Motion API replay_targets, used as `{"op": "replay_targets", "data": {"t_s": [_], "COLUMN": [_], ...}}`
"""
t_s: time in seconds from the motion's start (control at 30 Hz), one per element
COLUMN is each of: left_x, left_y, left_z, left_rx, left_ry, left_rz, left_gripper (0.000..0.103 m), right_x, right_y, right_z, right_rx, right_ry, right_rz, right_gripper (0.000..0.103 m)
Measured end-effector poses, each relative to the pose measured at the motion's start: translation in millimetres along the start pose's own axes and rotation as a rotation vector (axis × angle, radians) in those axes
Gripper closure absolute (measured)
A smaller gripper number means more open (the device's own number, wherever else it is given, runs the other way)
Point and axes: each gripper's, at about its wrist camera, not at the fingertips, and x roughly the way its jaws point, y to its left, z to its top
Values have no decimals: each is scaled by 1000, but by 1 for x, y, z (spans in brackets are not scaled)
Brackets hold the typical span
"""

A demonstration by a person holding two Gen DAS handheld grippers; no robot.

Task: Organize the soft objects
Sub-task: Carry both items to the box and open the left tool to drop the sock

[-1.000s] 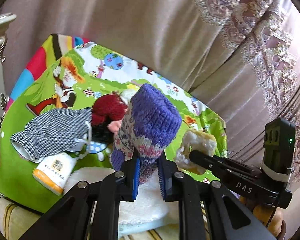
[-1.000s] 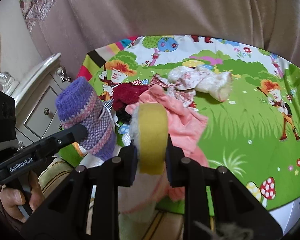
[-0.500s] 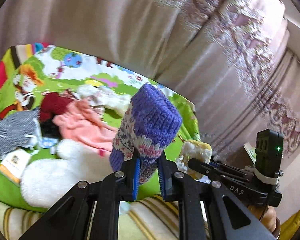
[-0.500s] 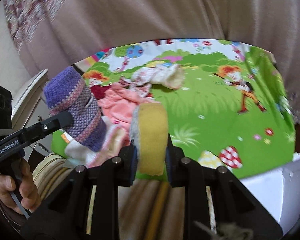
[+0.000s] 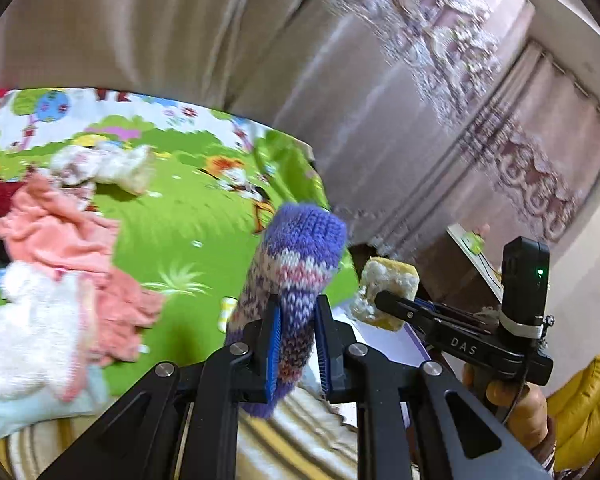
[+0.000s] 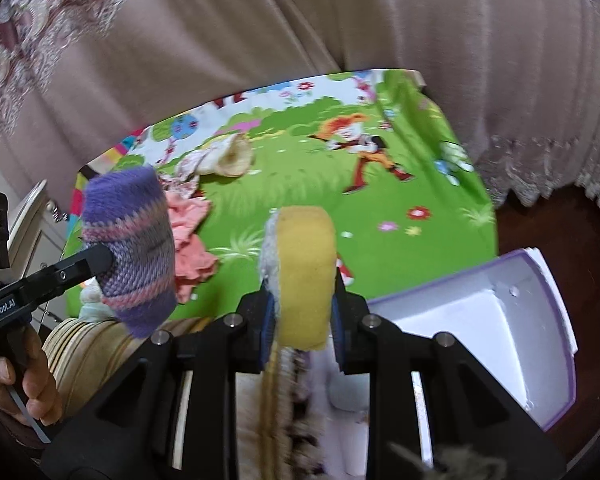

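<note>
Beside mat edge point(image 6: 488, 216), white box point(image 6: 540, 320) (open top).

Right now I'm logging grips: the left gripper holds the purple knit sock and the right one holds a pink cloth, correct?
Not quite. The left gripper does hold the sock, but the right gripper holds a yellow sponge, as the right wrist view shows. The pink cloth lies on the mat.
</note>
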Motion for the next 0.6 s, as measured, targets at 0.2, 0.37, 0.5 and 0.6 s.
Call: {"op": "replay_targets", "data": {"t_s": [0.2, 0.37, 0.5, 0.6], "left_x": [34, 67, 73, 71], "left_y": [-32, -54, -56, -48], "left_z": [-7, -18, -21, -21], "left_rx": [42, 62, 69, 45], "left_ry": [87, 198, 220, 215], "left_rz": [-62, -115, -101, -80], "left_gripper": [90, 90, 89, 89], "right_x": [-13, -16, -16, -14], "right_y": [-37, -64, -83, -95], "right_z": [-9, -22, -31, -38], "right_rx": [59, 108, 131, 138], "right_ry": [-10, 5, 21, 49], "right_rz": [-59, -93, -143, -188], "right_gripper": [75, 75, 75, 75]}}
